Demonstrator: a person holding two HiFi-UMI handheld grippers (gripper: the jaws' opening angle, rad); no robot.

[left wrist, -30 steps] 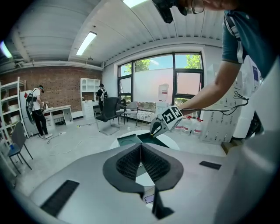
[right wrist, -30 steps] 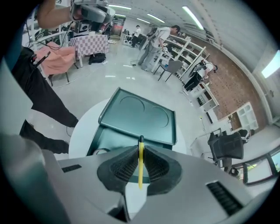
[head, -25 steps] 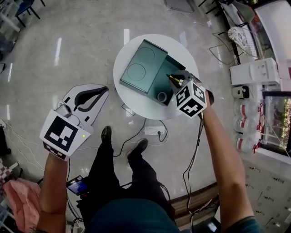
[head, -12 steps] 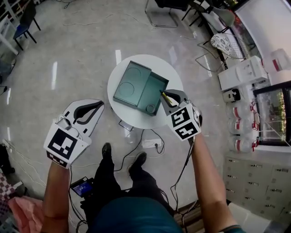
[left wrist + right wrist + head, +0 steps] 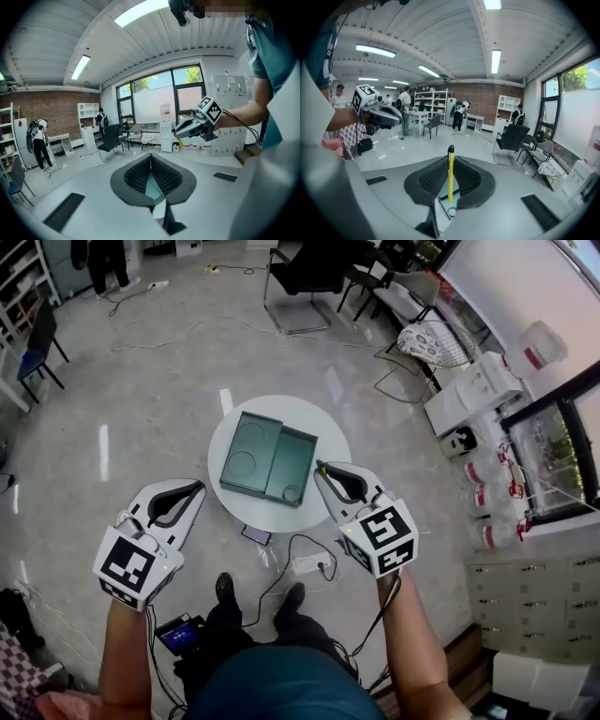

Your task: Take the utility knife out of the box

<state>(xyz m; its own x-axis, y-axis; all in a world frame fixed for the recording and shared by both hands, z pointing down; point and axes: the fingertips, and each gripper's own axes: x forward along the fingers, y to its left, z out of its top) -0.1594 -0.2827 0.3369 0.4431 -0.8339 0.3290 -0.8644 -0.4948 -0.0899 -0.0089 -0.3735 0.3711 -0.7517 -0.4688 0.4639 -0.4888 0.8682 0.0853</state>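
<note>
Raised clear of the box (image 5: 269, 457), which now lay at their ten o'clock, the right tongs (image 5: 321, 468) pinched the utility knife (image 5: 450, 174) lengthwise along the jaws, while the left tongs (image 5: 195, 488) stayed pressed together, empty.

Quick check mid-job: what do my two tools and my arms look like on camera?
Both the left tool and right tool have pale grey wedge-shaped bodies with black ribbed pads. Each carries a white cube printed with black square markers. A thin black cable trails from the right one. The person wears a teal short-sleeved shirt.
</note>
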